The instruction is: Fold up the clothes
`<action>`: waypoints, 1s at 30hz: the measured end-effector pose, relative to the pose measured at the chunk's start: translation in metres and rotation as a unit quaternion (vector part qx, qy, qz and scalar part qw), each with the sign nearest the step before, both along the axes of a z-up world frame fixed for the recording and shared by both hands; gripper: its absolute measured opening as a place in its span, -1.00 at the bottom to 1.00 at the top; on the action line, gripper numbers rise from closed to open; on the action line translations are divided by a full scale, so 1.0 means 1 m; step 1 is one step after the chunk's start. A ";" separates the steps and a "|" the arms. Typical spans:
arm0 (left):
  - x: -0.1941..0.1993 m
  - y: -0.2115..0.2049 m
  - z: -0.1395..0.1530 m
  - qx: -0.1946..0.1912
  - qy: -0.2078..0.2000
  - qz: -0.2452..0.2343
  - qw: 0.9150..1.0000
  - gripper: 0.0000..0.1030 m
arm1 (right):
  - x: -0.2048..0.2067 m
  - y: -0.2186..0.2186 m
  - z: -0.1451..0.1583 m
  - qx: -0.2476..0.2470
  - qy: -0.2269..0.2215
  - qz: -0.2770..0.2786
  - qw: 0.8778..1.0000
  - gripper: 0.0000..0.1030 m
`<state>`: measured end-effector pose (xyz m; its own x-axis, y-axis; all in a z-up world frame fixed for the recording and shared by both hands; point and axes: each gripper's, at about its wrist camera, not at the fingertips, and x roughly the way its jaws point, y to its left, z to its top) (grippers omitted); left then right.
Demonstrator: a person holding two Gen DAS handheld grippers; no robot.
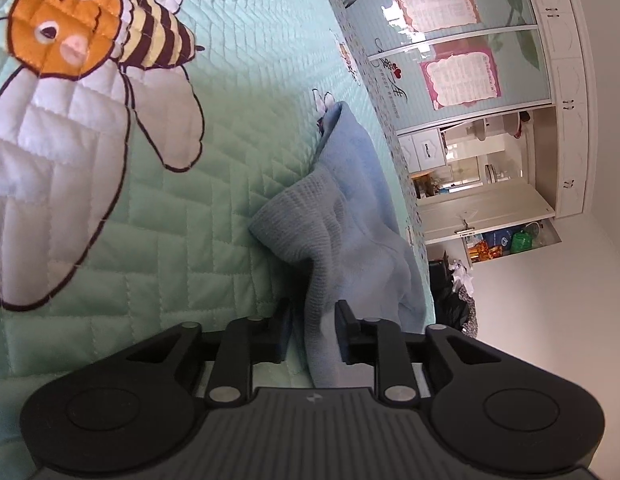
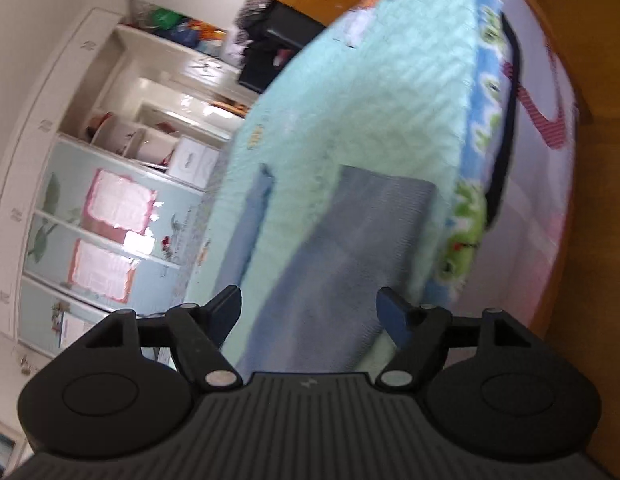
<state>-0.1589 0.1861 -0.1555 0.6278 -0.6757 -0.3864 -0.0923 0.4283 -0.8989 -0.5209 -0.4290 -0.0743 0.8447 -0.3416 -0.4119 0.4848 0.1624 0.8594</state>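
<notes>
A light blue knit garment [image 1: 349, 208] lies bunched on the mint quilted bedspread [image 1: 190, 240], close to the bed's right edge. One end of it runs down between the fingers of my left gripper [image 1: 313, 332], whose jaws stand a little apart and do not clamp the cloth. In the right wrist view, a grey garment [image 2: 349, 240] lies flat and folded on the bedspread [image 2: 369, 100]. My right gripper [image 2: 310, 312] stands wide open just over its near end and grips nothing. The blue garment [image 2: 250, 232] shows as a strip to the left of the grey one.
A large bee picture [image 1: 90, 40] fills the quilt's left part. Past the bed's edge stand a white wardrobe with glass doors [image 1: 469, 60], an open doorway [image 1: 481, 208] and dark bags [image 1: 453, 292]. The mattress side [image 2: 541, 200] drops to a wooden floor [image 2: 597, 260].
</notes>
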 end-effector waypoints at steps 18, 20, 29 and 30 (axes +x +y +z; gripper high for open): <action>0.032 -0.019 0.005 0.007 0.010 0.018 1.000 -0.16 | 0.043 0.085 -0.030 0.132 -0.120 0.136 0.974 0.49; 0.038 -0.025 0.007 0.014 0.010 0.019 1.000 -0.15 | 0.044 0.079 -0.036 0.144 -0.128 0.128 0.973 0.49; 0.041 -0.037 0.009 0.029 -0.006 0.017 0.999 -0.88 | 0.048 0.076 -0.038 0.147 -0.138 0.096 0.975 0.50; 0.038 -0.036 0.010 0.030 -0.012 0.018 0.999 -0.90 | 0.048 0.076 -0.036 0.138 -0.135 0.095 0.976 0.36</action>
<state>-0.1207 0.1502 -0.1454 0.6612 -0.6286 -0.4095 -0.0875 0.4775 -0.8743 -0.4730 -0.3530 -0.1105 0.9728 -0.0748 -0.2193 0.2177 -0.0289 0.9756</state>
